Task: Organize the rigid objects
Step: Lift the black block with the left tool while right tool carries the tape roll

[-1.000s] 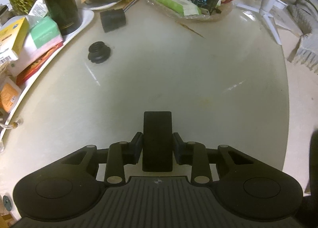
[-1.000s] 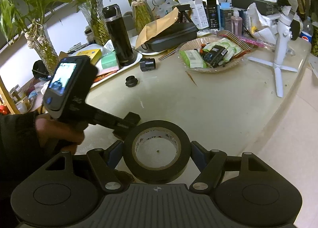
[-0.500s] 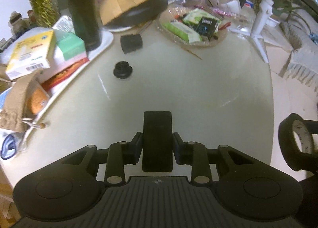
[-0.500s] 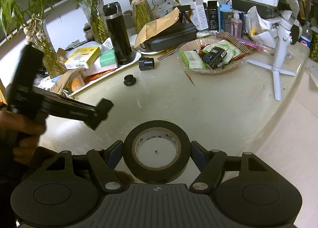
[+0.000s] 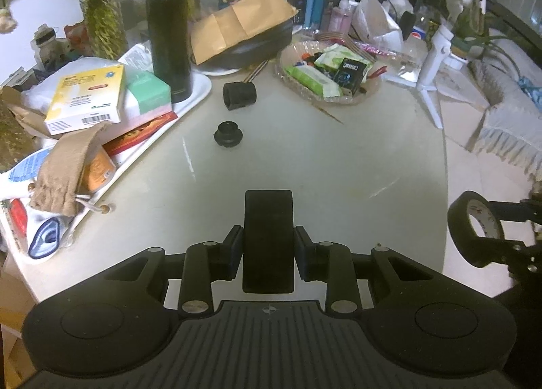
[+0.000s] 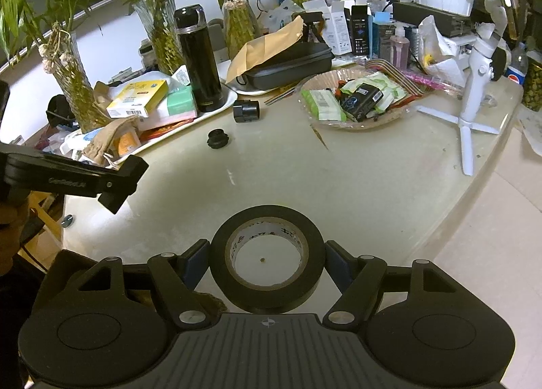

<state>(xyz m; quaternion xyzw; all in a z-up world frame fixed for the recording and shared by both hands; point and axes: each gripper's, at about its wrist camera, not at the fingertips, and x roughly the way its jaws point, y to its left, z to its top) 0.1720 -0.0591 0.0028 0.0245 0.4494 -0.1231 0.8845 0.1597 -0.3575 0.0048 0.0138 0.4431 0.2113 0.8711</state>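
My left gripper [image 5: 268,246] is shut on a flat black rectangular block [image 5: 268,219], held above the near edge of the beige table [image 5: 305,158]. My right gripper [image 6: 267,265] is shut on a roll of black tape [image 6: 222,263], held above the table's near edge. The tape roll also shows at the right edge of the left wrist view [image 5: 460,229]. The left gripper with its block shows at the left of the right wrist view [image 6: 117,182]. A small black round cap [image 5: 227,134] and a black cylinder [image 5: 238,96] lie on the table farther away.
A white tray [image 5: 200,90] at the left holds boxes, a tan pouch and a tall black flask [image 5: 168,29]. A glass dish [image 5: 369,92] of packets stands at the back right. A white tripod [image 5: 435,60] stands at the right. Vases with plants line the back.
The left gripper has drawn back and lifted away from the table, so more of the table shows. The right gripper with the tape has held nearly still.
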